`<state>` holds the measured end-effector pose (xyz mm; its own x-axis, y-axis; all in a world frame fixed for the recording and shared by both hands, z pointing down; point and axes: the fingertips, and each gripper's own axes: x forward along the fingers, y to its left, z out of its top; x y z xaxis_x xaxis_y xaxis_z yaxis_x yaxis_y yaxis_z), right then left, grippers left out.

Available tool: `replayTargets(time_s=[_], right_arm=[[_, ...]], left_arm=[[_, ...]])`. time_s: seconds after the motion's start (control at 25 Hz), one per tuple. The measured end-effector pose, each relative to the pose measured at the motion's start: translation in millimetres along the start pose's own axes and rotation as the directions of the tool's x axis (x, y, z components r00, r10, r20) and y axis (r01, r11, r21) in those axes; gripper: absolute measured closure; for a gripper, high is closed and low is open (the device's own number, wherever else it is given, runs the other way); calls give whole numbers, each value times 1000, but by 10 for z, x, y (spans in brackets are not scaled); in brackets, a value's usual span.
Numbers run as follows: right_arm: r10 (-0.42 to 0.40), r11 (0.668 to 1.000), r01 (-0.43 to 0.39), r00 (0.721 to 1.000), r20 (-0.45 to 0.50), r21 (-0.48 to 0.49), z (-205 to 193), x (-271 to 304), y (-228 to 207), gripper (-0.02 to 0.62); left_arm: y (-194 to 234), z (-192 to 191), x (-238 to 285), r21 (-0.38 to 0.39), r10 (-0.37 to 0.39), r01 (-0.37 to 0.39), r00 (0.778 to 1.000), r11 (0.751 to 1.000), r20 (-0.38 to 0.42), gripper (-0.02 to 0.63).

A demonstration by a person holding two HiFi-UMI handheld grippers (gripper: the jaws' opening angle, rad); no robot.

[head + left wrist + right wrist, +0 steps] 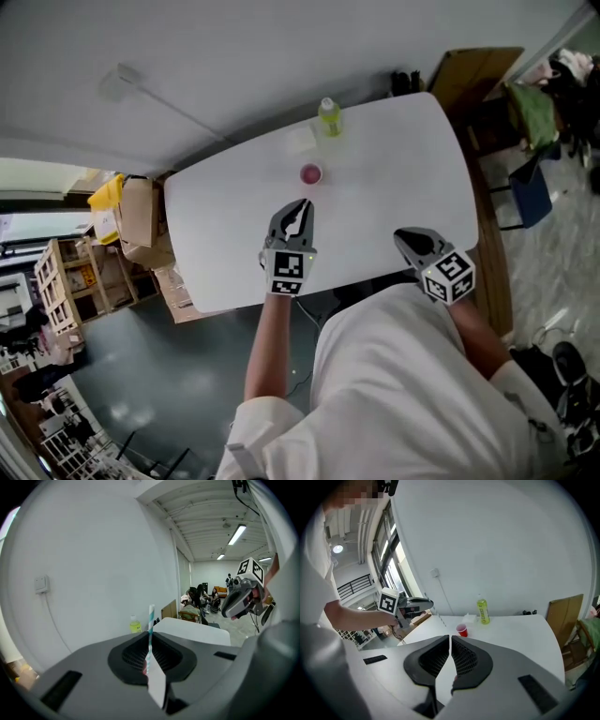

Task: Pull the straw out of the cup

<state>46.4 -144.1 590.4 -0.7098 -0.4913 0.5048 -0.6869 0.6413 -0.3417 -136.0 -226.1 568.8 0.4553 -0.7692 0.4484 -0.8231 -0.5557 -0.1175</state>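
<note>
Table point(403, 159): centre of the head view.
Bottle point(328, 116): on the table at its far edge, upper centre of the frame.
Paper point(300, 141): on the table, just left of the bottle.
Cup point(310, 174): on the table, below the bottle in the frame and apart from it.
Left tool point(299, 204): over the table, just below the cup, not touching it.
Straw point(151, 620): upright between the left tool's jaws, outside the cup.
Right tool point(405, 238): at the table's near edge, right of the left tool.
Boxes point(138, 220): on the floor, left of the table.
</note>
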Motion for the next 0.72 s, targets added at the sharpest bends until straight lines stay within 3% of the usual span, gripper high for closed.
replayTargets(time_s=[0.2, 0.52, 0.72], right_arm=[[-18, 999, 19, 1000, 20, -33, -47, -73, 300, 555], [-39, 994, 46, 997, 72, -97, -7, -219, 846, 555], [-68, 991, 79, 993, 100, -106, -105, -370, 1084, 555]], left_arm=[[-59, 43, -507, -8, 23, -22, 999, 1000, 48, 583], [-120, 2, -1421, -95, 43, -33, 993, 995, 108, 583], [-228, -70, -1858, -170, 16, 7, 991, 985, 132, 583]])
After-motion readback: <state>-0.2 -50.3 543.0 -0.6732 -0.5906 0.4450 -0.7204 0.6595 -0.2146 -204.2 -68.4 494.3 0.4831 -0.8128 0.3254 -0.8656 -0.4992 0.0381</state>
